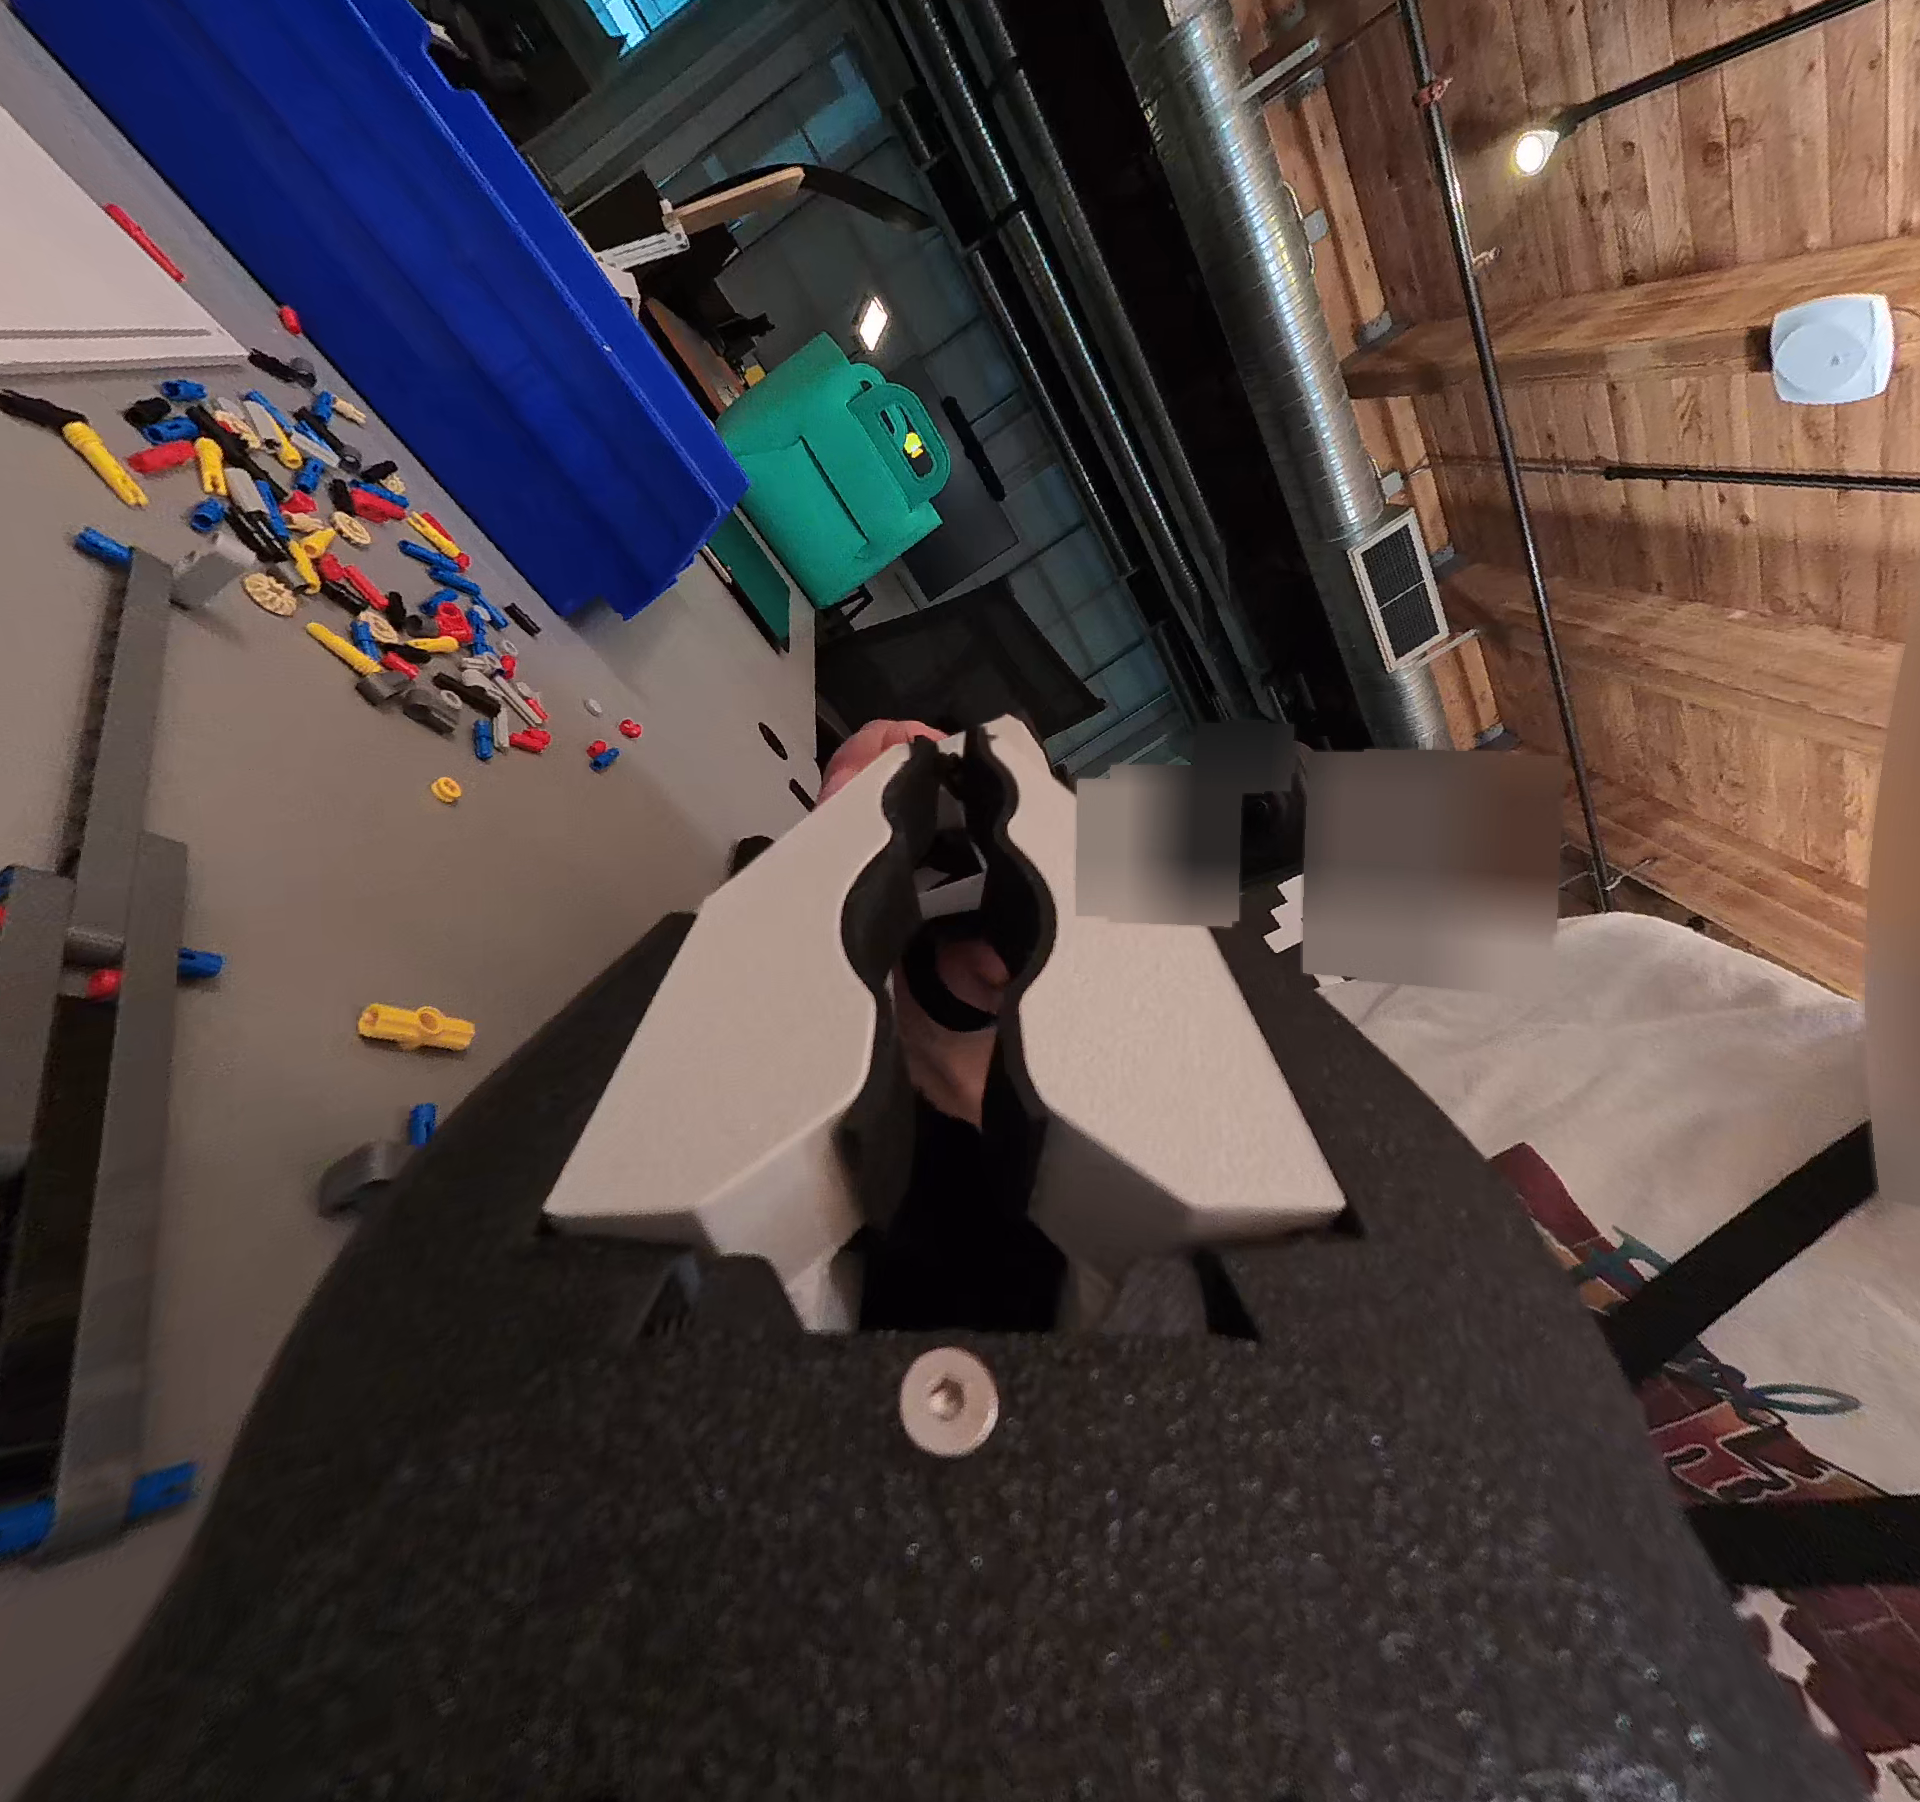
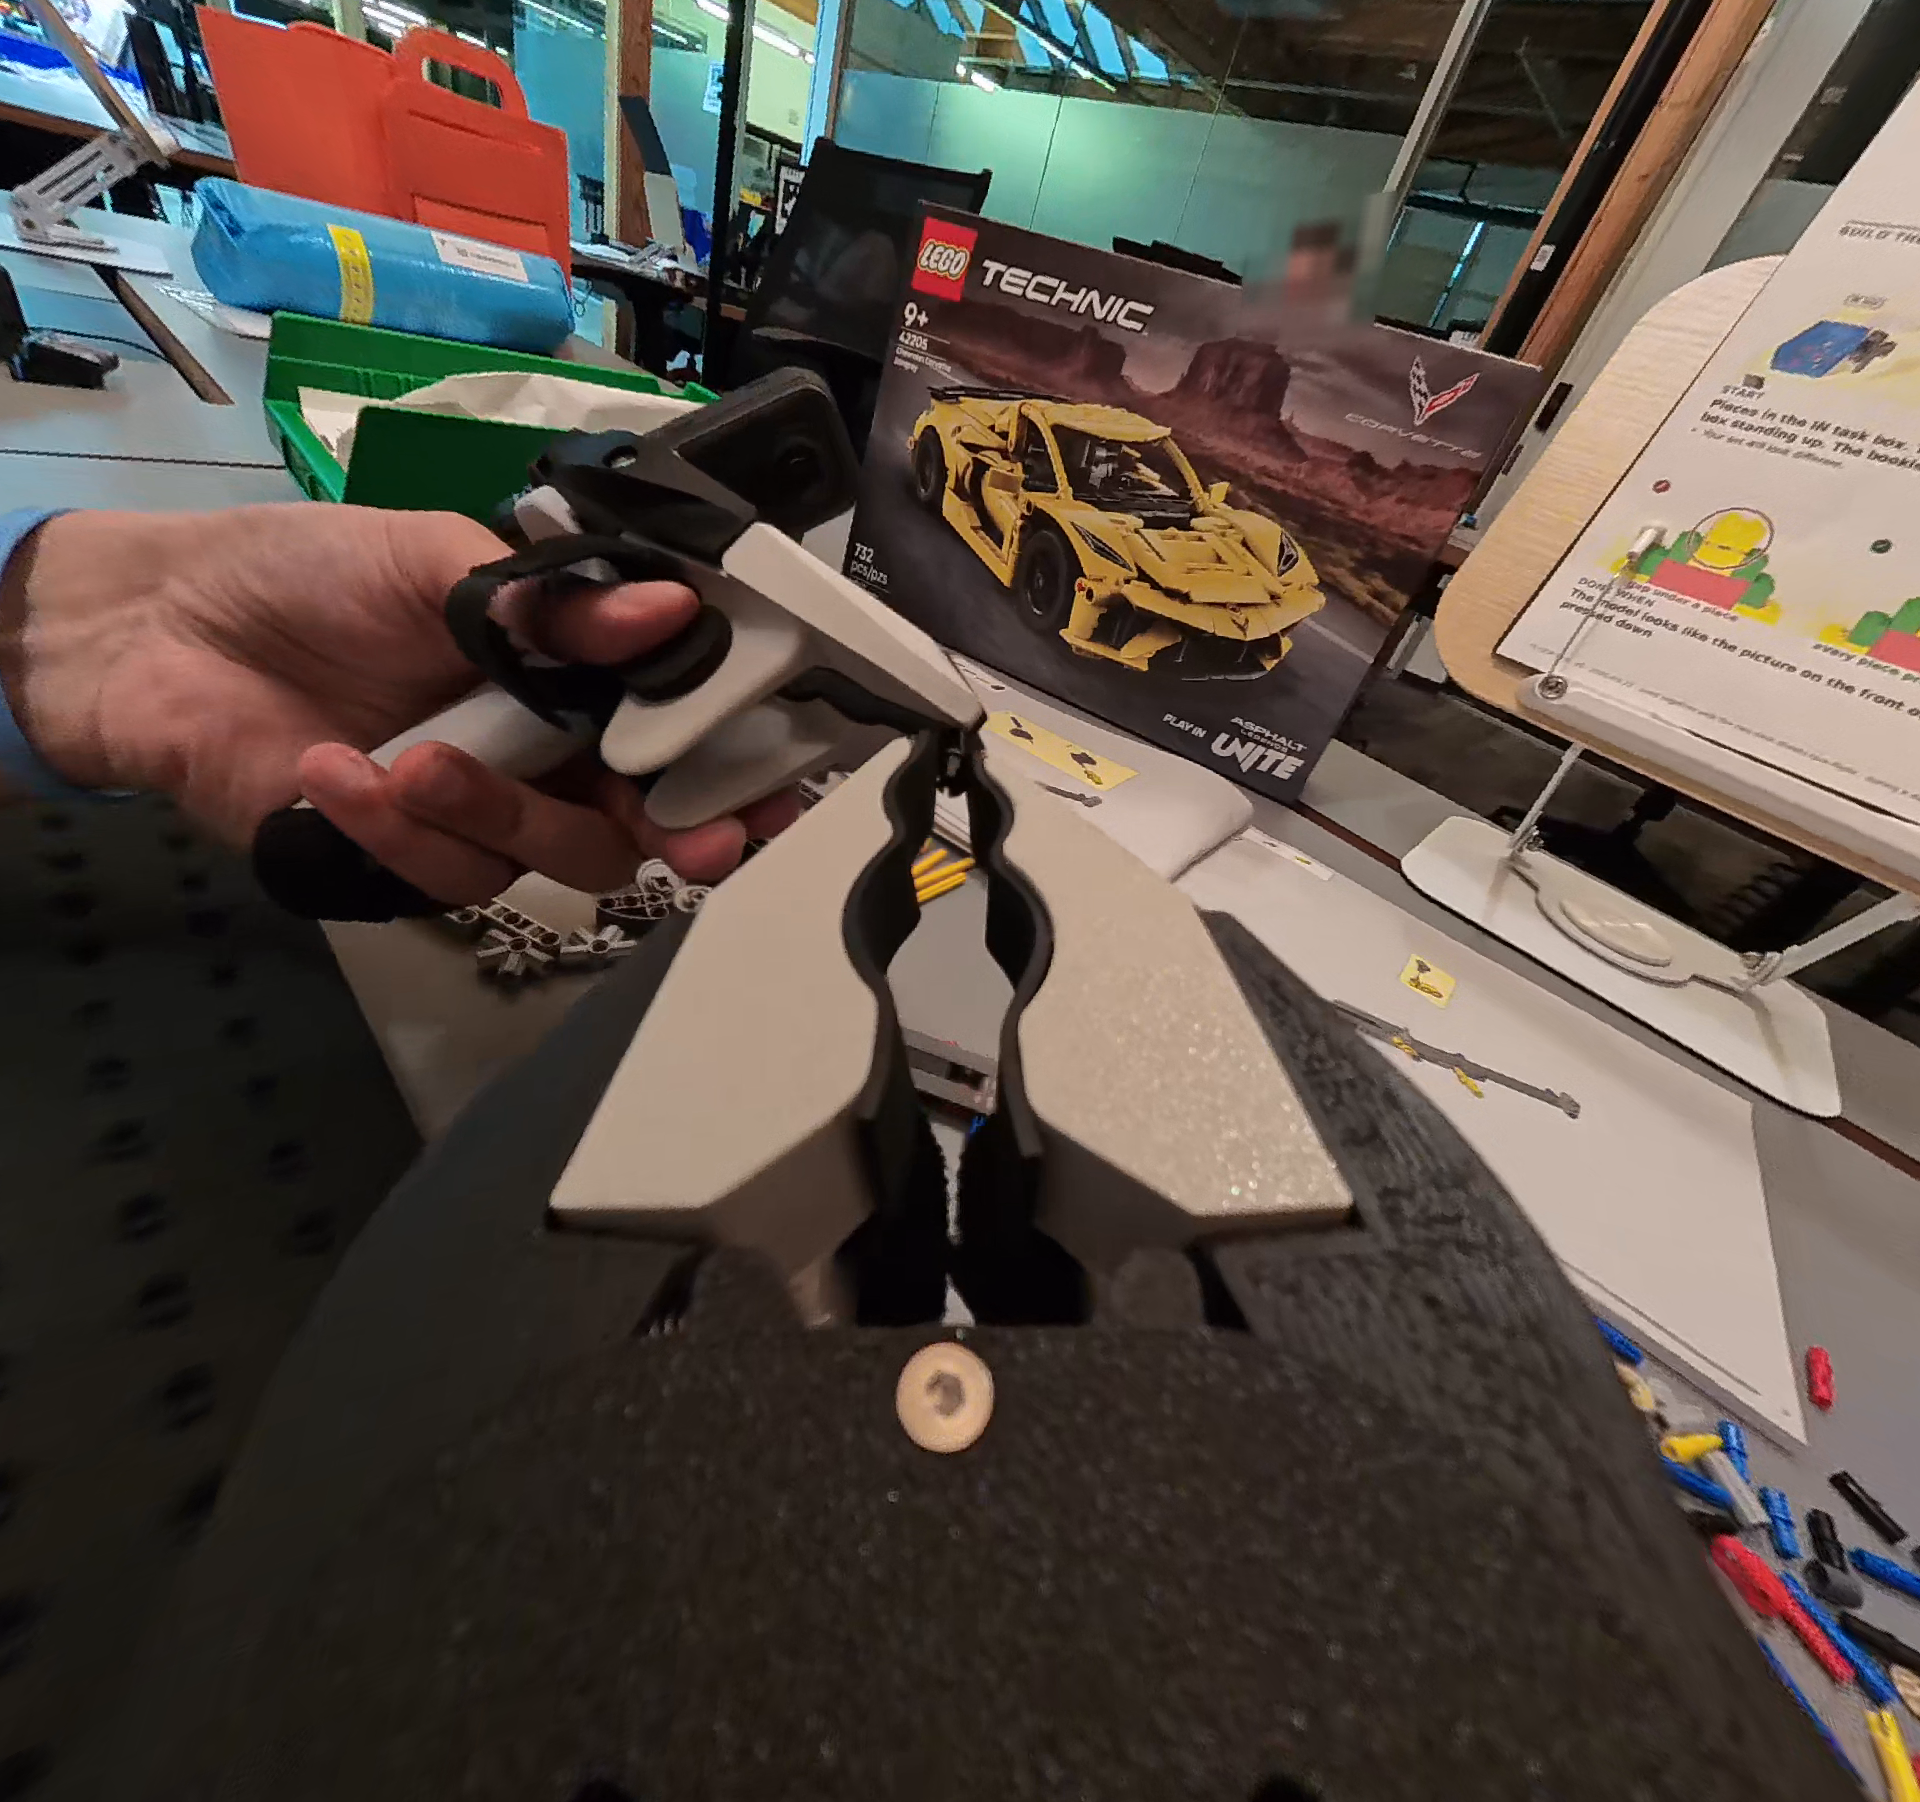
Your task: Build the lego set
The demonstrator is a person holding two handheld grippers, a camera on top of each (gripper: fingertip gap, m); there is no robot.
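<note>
1. i'm seeing the left gripper (image 2: 961,724) meeting my right gripper (image 2: 951,765) tip to tip, both clenching one small dark piece (image 2: 951,760).
2. only the left view is showing the scattered glossy pins (image 1: 343,547) on the matte grey table (image 1: 582,879).
3. only the right view is showing the set's box (image 2: 1174,495), standing far.

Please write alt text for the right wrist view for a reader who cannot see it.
The right gripper meets the tip of the left gripper, held in a hand, with a small dark piece between their tips. Behind stands the set's box showing a yellow car; loose pieces lie bottom right.
</note>
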